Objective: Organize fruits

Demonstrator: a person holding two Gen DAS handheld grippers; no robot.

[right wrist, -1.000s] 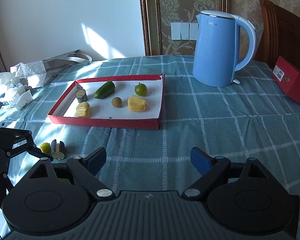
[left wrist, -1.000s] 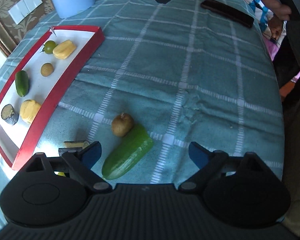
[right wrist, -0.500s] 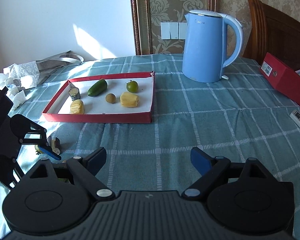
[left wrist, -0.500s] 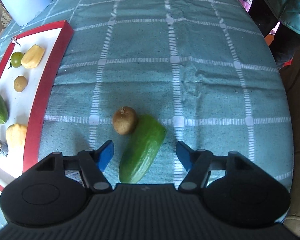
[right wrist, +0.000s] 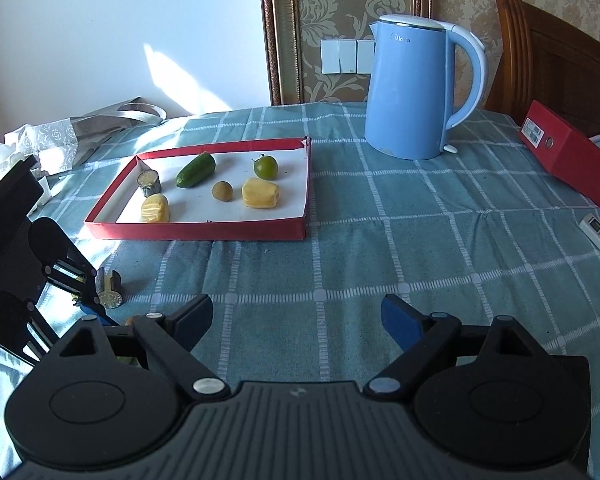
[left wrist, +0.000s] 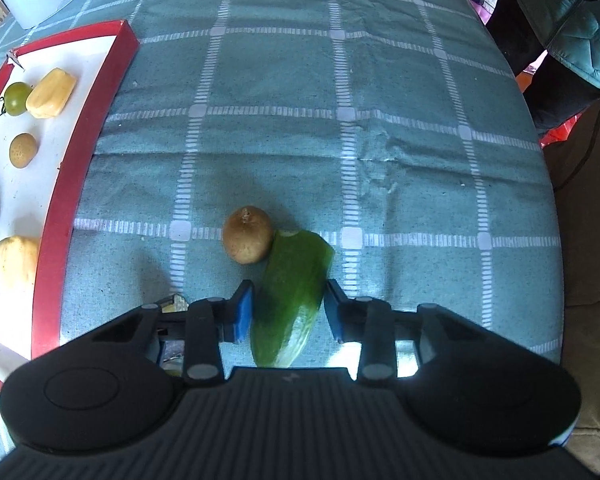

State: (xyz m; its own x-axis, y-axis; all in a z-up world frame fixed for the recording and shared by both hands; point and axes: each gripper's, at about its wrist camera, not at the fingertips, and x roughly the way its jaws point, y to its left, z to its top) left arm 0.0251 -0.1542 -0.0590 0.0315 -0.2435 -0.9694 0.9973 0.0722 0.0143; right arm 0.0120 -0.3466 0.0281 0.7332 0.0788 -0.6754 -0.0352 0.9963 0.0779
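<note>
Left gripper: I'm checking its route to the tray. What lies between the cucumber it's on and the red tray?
Only bare tablecloth, in the left wrist view; the kiwi sits beside the cucumber.

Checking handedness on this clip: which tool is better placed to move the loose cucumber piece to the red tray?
Left. The left tool has just closed around the cucumber piece; the right tool hangs open over bare tablecloth.

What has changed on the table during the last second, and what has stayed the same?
The left hand-held gripper came down over the cucumber piece and its jaws have just been closing onto it. The kiwi beside it, the red tray with its fruits and the open right hand-held gripper stayed as they were.
</note>
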